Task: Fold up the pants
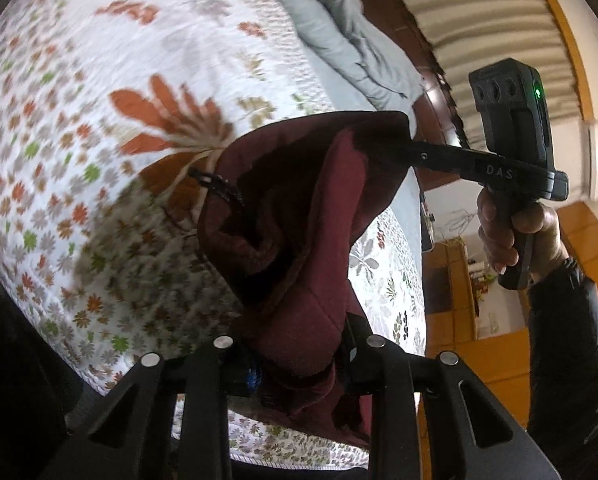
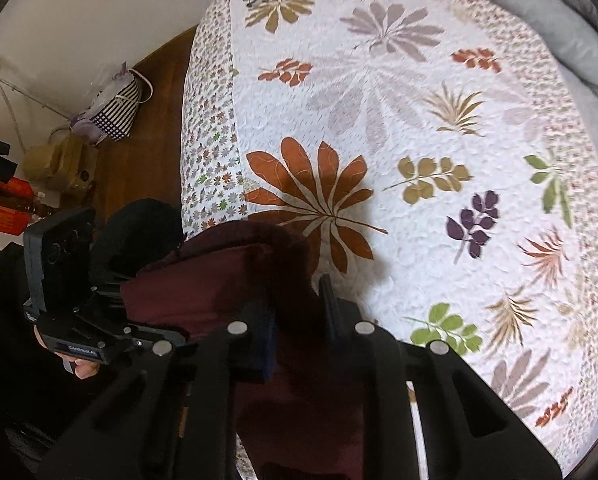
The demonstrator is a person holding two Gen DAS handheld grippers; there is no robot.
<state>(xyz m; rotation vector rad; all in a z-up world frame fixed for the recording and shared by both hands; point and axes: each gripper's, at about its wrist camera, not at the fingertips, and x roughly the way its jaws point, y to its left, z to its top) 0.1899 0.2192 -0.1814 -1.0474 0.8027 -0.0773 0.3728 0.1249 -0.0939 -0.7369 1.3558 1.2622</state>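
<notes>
pants (image 1: 299, 216) above quilt (image 1: 99, 80) – near its edge | blanket (image 1: 339, 32) behind, on bed's far side

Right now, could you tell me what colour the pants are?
Dark maroon pants; clearest in the left wrist view.

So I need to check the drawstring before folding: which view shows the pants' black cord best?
The left wrist view: the black cord hangs in plain sight at the waistband of the maroon pants, against the floral quilt. In the right wrist view the pants show only as bunched fabric; no cord is visible.
</notes>
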